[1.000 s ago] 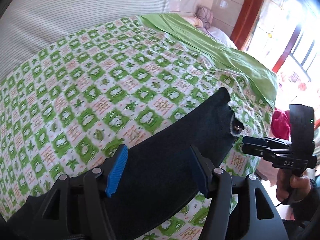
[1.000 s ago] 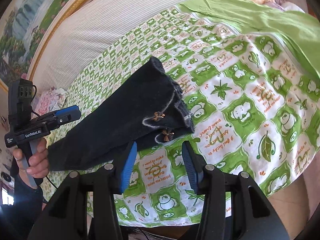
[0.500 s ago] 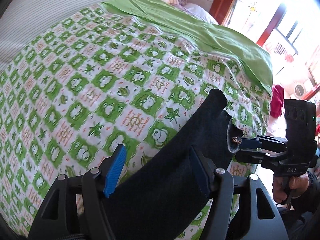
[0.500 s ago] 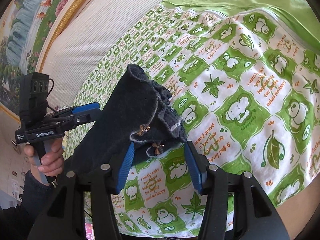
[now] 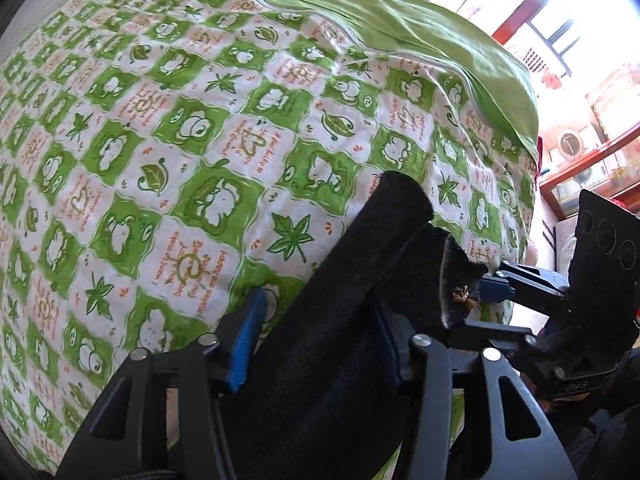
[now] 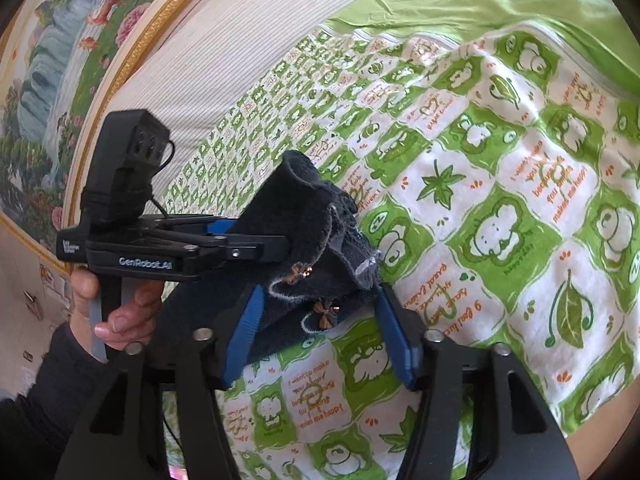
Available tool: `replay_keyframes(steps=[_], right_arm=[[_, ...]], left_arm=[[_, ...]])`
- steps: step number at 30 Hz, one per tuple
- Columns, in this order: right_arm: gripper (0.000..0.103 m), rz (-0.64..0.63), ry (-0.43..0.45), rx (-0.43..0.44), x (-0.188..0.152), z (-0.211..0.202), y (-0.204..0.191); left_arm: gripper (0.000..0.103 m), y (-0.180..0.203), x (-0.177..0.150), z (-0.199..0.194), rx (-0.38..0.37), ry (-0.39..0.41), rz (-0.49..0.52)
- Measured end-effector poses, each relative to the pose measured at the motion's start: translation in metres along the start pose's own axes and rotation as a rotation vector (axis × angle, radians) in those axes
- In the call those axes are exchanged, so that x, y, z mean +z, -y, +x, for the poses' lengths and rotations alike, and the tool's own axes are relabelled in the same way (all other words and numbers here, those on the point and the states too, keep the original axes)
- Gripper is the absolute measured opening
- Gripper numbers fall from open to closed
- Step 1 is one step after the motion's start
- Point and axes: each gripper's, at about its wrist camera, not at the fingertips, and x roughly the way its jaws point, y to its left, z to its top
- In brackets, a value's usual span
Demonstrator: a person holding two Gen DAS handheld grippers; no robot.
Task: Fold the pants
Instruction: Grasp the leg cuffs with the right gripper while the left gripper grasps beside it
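1. Left wrist view: the dark pants (image 5: 352, 320) run as a folded band from the bottom of the frame up toward the quilt's right edge, passing between the fingers of the left gripper (image 5: 316, 344). Its blue pads sit apart with the cloth filling the gap; I cannot tell whether they pinch it. The right gripper (image 5: 490, 290) stands close on the right, its tips at the pants' frayed end by a small bronze bow. The green-and-white patterned quilt (image 5: 180, 140) fills the left side, a plain green sheet (image 5: 400, 20) lies beyond it, and a bright window sits at the upper right.

2. Compared with half a second ago, the two tools are nearer each other and the quilt looms larger.

3. Right wrist view: the pants (image 6: 316, 248) bunch up at the centre, lifted off the quilt (image 6: 500, 200). The right gripper (image 6: 318, 344) has its fingers spread on either side of the hem. The left gripper (image 6: 280, 246), held by a hand (image 6: 116, 304), is closed on the pants' upper fold. Open quilt lies to the right, its edge falling away at the lower right; a striped sheet and a framed painting (image 6: 60, 60) close off the left.
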Motion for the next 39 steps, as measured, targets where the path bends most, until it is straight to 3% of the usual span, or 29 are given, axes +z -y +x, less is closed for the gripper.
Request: replay_keyframes(steps=[2, 3, 6, 12, 24, 39], right_arm=[[0.032, -0.015, 0.006, 0.002, 0.0, 0.002, 0.001], [0.02, -0.014, 0.003, 0.01, 0.001, 0.004, 0.002], [0.016, -0.033, 0.003, 0.021, 0.002, 0.006, 0.0], [0.014, -0.092, 0.031, 0.047, 0.004, -0.005, -0.017], [0.014, -0.305, 0.051, 0.169, 0.01, -0.018, -0.1], [0.013, -0.508, -0.119, 0.334, -0.017, 0.04, -0.191]], left_arm=[[0.025, 0.004, 0.0, 0.0, -0.033, 0.009, 0.014], [0.025, 0.006, -0.001, -0.001, -0.033, 0.017, 0.022], [0.018, 0.014, -0.004, -0.005, -0.011, 0.053, 0.048], [0.007, 0.007, -0.019, -0.035, -0.029, 0.152, 0.008], [0.006, -0.005, -0.069, -0.113, -0.009, 0.335, -0.066], [0.005, -0.055, -0.179, -0.156, -0.022, 0.499, -0.308]])
